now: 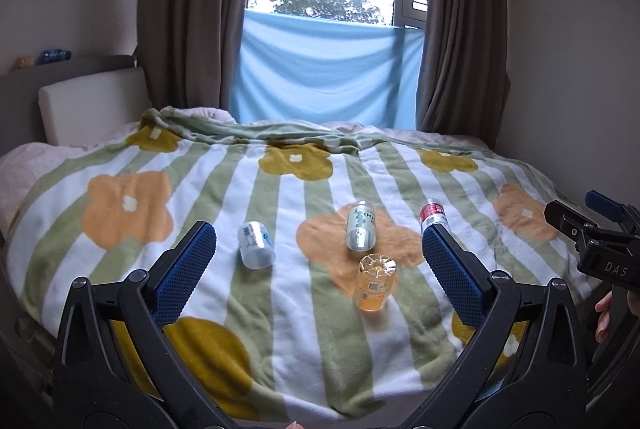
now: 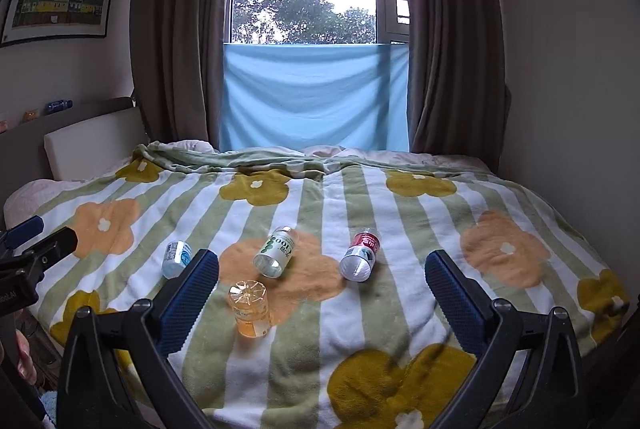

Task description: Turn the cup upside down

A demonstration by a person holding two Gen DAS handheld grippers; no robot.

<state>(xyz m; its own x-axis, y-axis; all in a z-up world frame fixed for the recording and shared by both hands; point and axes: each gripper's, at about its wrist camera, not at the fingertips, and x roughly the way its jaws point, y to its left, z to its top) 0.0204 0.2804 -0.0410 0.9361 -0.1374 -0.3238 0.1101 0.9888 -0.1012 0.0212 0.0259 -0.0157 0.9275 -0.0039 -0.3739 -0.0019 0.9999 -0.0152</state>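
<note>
Both pairs of fingers are spread wide with nothing between them: the left gripper [image 1: 318,261] and the right gripper [image 2: 322,289] hover over the near edge of the bed [image 2: 400,197]. On the flowered blanket [image 1: 200,189] stands the orange cup [image 1: 376,282], base up, mouth down. Just beyond the cup lies a green-labelled bottle piece [image 1: 361,226] on its side, close but apart. Left of the cup lies a blue-labelled piece [image 1: 256,244]; right of the cup a red-labelled piece [image 2: 361,254], its open end toward the cameras.
</note>
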